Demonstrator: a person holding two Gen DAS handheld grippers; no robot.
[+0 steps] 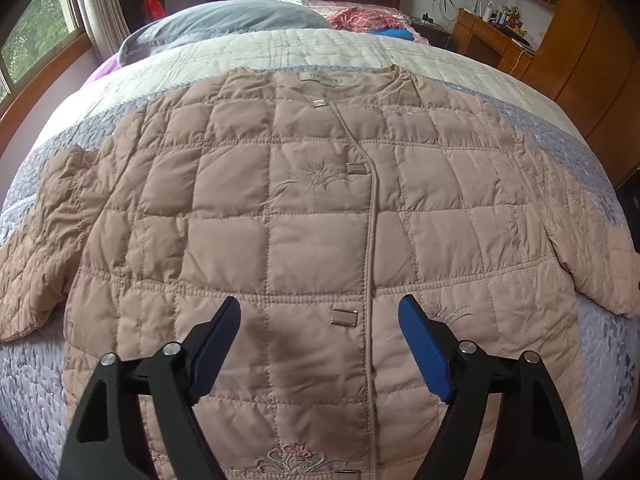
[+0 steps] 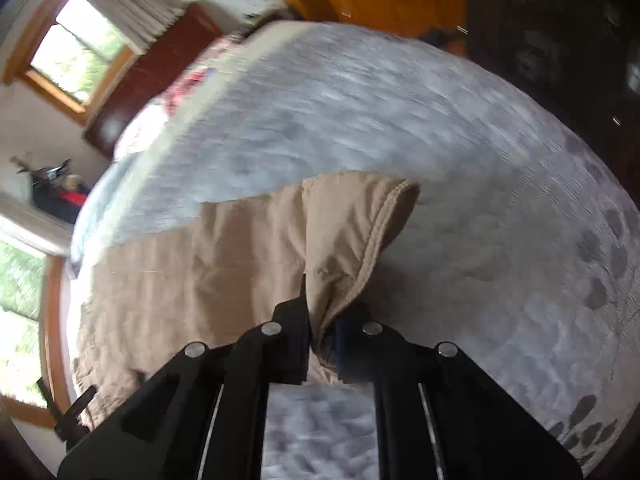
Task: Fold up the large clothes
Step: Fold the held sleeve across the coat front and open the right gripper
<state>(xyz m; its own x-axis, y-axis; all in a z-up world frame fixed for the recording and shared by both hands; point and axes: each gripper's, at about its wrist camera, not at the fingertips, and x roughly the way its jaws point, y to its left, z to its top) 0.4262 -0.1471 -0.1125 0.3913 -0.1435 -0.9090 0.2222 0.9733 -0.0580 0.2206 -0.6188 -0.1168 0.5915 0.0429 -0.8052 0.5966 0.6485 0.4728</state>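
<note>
Pink quilted jacket (image 1: 304, 216) lies flat mid-bed – our right gripper (image 2: 322, 332) pinches its sleeve cuff (image 2: 360, 232) for folding; left gripper (image 1: 320, 344) hovers w/ jaws apart, empty.

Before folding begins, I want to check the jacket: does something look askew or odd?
Mostly tidy: the quilted jacket lies flat, front up, on the bedspread. One sleeve is crumpled, not laid straight. The right hand-held gripper is shut on a sleeve cuff, which bunches there. No damage is visible.
</note>
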